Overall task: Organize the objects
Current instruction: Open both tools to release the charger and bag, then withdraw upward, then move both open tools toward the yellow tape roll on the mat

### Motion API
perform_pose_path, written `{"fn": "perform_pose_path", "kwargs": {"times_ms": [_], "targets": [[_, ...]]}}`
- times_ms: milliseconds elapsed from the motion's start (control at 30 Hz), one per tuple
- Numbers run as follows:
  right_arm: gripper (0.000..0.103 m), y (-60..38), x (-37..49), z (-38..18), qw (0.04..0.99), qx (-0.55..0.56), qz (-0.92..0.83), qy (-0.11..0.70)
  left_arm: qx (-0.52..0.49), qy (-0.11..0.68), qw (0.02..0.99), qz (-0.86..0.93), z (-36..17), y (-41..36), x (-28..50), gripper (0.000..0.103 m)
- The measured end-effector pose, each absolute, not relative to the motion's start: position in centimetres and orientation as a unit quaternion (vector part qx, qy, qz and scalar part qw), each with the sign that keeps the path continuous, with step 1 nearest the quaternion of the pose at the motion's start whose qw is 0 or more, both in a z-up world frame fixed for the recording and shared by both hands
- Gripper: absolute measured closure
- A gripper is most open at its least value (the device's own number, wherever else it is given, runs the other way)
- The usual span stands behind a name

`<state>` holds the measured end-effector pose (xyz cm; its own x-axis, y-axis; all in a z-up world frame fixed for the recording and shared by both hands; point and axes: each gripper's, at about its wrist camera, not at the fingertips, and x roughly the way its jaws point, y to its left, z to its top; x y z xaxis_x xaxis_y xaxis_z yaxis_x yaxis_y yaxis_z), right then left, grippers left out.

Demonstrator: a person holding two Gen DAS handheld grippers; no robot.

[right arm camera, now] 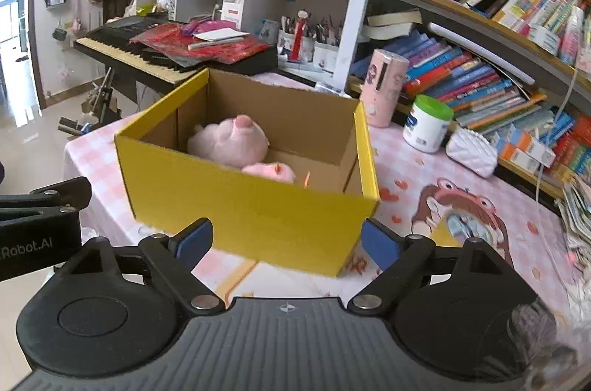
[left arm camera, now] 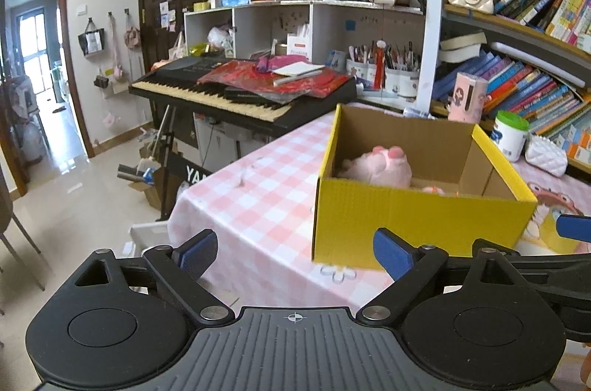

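Note:
A yellow cardboard box (left arm camera: 413,221) (right arm camera: 251,206) stands open-topped on the pink checked tablecloth (left arm camera: 258,206) (right arm camera: 406,162). Inside it lies a pink plush toy (left arm camera: 376,165) (right arm camera: 229,143), with a smaller pink plush (right arm camera: 269,171) beside it. My left gripper (left arm camera: 295,254) is open, held just short of the box's near left corner, nothing between its blue pads. My right gripper (right arm camera: 286,243) is open too, in front of the box's near wall and empty. In the left wrist view, a blue pad of the right gripper (left arm camera: 574,226) shows at the right edge.
Behind the box stand a pink cylinder (right arm camera: 384,88), a green-lidded white tub (right arm camera: 426,123) and a white quilted pouch (right arm camera: 471,151) before crowded bookshelves (right arm camera: 498,33). A keyboard piano (left arm camera: 236,88) piled with red cloth sits far left. The table's left edge (left arm camera: 192,199) drops to the floor.

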<state>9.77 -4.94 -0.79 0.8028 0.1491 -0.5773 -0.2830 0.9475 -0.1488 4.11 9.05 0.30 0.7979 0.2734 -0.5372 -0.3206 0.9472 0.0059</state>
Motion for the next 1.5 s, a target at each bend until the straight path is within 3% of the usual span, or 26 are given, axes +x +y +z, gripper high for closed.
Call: {"fn": "perform_pose_path", "kwargs": {"times_ms": [733, 1500], "targets": [[0.013, -6.6, 1.5, -2.9, 0.939, -0.072, 0.059, 0.330, 0.004, 0.313, 0.944, 0.108, -1.2, 8.0, -2.1, 0.006], [0.011, -11.6, -0.4, -3.4, 0.937, -0.043, -0.034, 0.346, 0.027, 0.328, 0.944, 0.010, -2.1, 4.0, -1.0, 0.006]]}}
